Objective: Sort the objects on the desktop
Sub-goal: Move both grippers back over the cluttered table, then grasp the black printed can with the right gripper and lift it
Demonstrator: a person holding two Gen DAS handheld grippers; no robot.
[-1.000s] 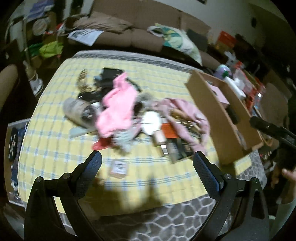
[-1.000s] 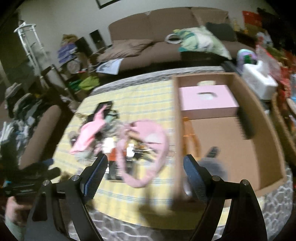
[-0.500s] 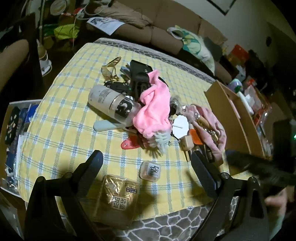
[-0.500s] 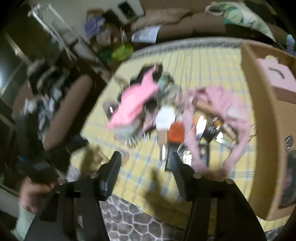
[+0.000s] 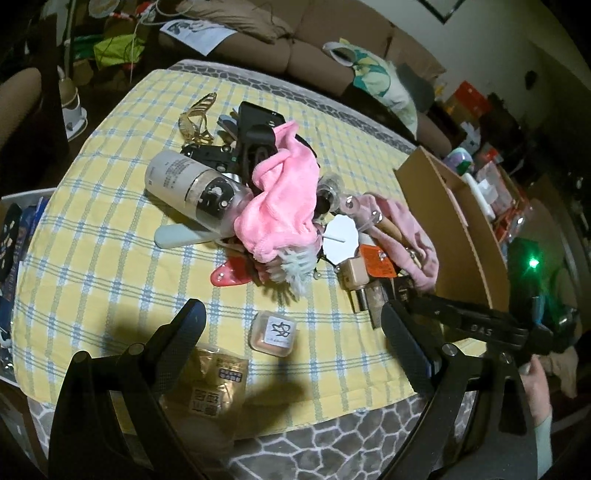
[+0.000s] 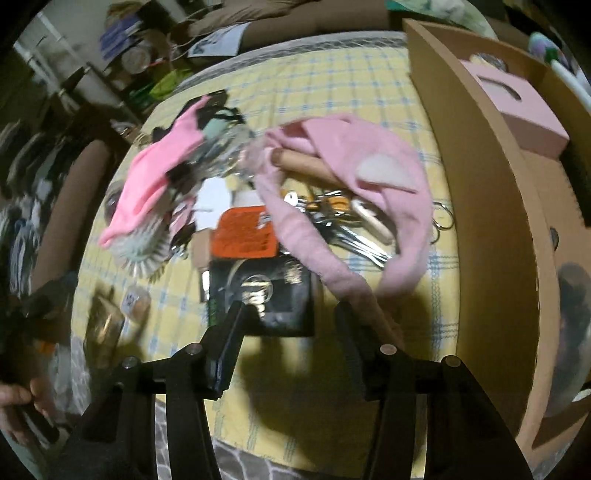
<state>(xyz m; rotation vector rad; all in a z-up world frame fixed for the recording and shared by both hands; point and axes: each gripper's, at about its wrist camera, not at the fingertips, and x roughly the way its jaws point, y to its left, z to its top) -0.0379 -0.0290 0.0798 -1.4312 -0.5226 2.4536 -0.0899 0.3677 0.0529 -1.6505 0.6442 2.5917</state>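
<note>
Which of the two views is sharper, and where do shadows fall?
Left wrist view: sharp, with the left gripper casting a dark shadow on the yellow checked tablecloth. Right wrist view: motion-blurred, shadow under the right gripper; both bend at the edges.

A brown sofa (image 5: 295,55) ran along the far side at twelve o'clock, under a pale wall (image 5: 517,33) with a dark frame (image 5: 443,9). On it lay a tan cushion (image 5: 229,18), a sheet of paper (image 5: 199,31) and a green-patterned bag (image 5: 376,83). At ten o'clock stood a cluttered corner with a bright green cloth (image 5: 118,46). A brown chair (image 5: 18,96) sat at nine o'clock. At two o'clock red boxes (image 5: 469,98) were stacked in shadow. The light was dim, with hard shadows.
</note>
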